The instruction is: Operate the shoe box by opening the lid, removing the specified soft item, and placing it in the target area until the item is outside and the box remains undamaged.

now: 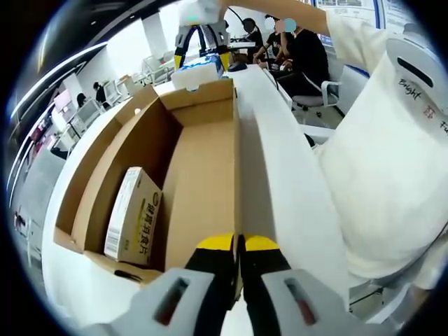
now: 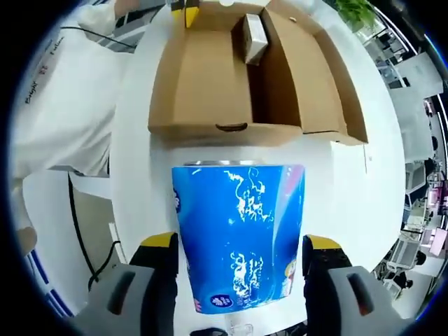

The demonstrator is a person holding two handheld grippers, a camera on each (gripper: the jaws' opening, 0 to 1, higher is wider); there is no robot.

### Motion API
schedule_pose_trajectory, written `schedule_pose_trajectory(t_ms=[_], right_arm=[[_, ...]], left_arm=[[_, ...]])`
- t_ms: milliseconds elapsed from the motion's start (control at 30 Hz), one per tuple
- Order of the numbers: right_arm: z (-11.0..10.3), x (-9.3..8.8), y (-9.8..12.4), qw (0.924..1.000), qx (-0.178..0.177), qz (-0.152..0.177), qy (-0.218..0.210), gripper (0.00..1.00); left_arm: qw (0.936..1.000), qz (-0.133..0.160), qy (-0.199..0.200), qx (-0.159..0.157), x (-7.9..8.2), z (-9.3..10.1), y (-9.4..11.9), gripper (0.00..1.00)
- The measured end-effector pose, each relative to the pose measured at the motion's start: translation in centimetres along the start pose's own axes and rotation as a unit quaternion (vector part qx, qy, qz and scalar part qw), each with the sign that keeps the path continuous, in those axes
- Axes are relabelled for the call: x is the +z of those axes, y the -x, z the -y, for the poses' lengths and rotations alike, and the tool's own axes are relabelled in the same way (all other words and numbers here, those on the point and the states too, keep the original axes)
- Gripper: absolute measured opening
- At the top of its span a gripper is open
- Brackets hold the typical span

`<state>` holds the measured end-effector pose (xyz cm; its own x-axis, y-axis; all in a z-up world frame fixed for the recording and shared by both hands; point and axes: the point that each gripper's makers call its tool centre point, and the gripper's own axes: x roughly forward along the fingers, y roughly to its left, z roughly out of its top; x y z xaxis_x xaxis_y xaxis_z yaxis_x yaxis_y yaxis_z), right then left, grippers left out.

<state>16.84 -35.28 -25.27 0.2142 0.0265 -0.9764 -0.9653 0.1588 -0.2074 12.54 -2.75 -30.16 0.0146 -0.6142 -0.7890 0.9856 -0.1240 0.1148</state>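
A blue plastic pack (image 2: 239, 234) with white print, its writing too blurred to be read, is held between the jaws of the right gripper (image 2: 238, 255), above the white table (image 2: 133, 150) just beside the open cardboard shoe box (image 2: 210, 84). A small labelled carton (image 1: 133, 213) is left inside the box. The left gripper (image 1: 238, 245) is seen with its yellow-tipped jaws pressed together, empty.

Brown shoe box (image 2: 210, 91), blue pack (image 2: 241, 234) (white swirls)
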Motion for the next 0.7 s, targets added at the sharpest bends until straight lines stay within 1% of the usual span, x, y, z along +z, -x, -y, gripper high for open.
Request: schedule_pose_trajectory(t_ms=[33, 100, 133, 167, 200, 233, 267, 300, 367, 500, 533, 633, 667, 700], right_arm=[[0.1, 0.1, 0.3, 1.0, -0.004, 0.001, 0.0, 0.74], [0.5, 0.8, 0.8, 0.9995, -0.021, 0.021, 0.012, 0.73], [0.3, 1.3, 1.2, 0.9991, -0.022, 0.034, 0.014, 0.73], [0.2, 1.5, 1.3, 0.9989, -0.023, 0.039, 0.014, 0.73], [0.4, 2.4, 1.8, 0.9976, -0.032, 0.059, 0.015, 0.73], [0.4, 2.9, 2.1, 0.9966, -0.036, 0.072, 0.016, 0.73], [0.3, 3.4, 2.5, 0.9957, -0.037, 0.084, 0.014, 0.72], [0.1, 4.2, 3.0, 0.994, -0.034, 0.104, 0.01, 0.72], [0.3, 5.3, 4.1, 0.9911, -0.047, 0.123, 0.019, 0.7], [0.8, 7.2, 5.7, 0.9844, -0.059, 0.166, -0.015, 0.68], [0.9, 7.4, 5.9, 0.9832, -0.058, 0.171, -0.025, 0.68], [1.6, 8.0, 6.6, 0.9782, -0.066, 0.194, -0.035, 0.58], [2.0, 8.1, 6.7, 0.9759, -0.077, 0.2, -0.041, 0.58], [2.0, 8.1, 6.7, 0.9746, -0.076, 0.205, -0.047, 0.6]], left_arm=[[1.0, 0.0, 0.0, 0.0, 0.0, 0.0, 0.0, 0.01], [1.0, 0.002, -0.001, 0.002, 0.0, 0.0, 0.0, 0.02], [1.0, 0.003, -0.001, 0.002, 0.0, 0.1, 0.0, 0.02], [1.0, 0.003, -0.001, 0.001, 0.0, 0.1, 0.0, 0.02], [1.0, 0.002, 0.0, 0.001, 0.1, 0.1, 0.0, 0.02], [1.0, 0.001, 0.0, 0.0, 0.1, 0.1, 0.0, 0.01], [1.0, 0.001, 0.0, 0.0, 0.1, 0.1, 0.0, 0.01], [1.0, 0.0, 0.0, 0.0, 0.1, 0.1, 0.0, 0.01], [1.0, 0.001, 0.0, 0.001, 0.0, 0.2, 0.0, 0.02], [1.0, 0.003, -0.002, 0.004, 0.0, 0.2, 0.0, 0.02], [1.0, 0.003, -0.002, 0.004, 0.0, 0.1, 0.0, 0.02], [1.0, 0.003, -0.001, 0.004, 0.0, 0.1, 0.0, 0.02], [1.0, 0.003, 0.0, 0.003, 0.0, 0.1, 0.0, 0.02], [1.0, 0.004, 0.002, 0.003, 0.0, 0.1, 0.0, 0.02]])
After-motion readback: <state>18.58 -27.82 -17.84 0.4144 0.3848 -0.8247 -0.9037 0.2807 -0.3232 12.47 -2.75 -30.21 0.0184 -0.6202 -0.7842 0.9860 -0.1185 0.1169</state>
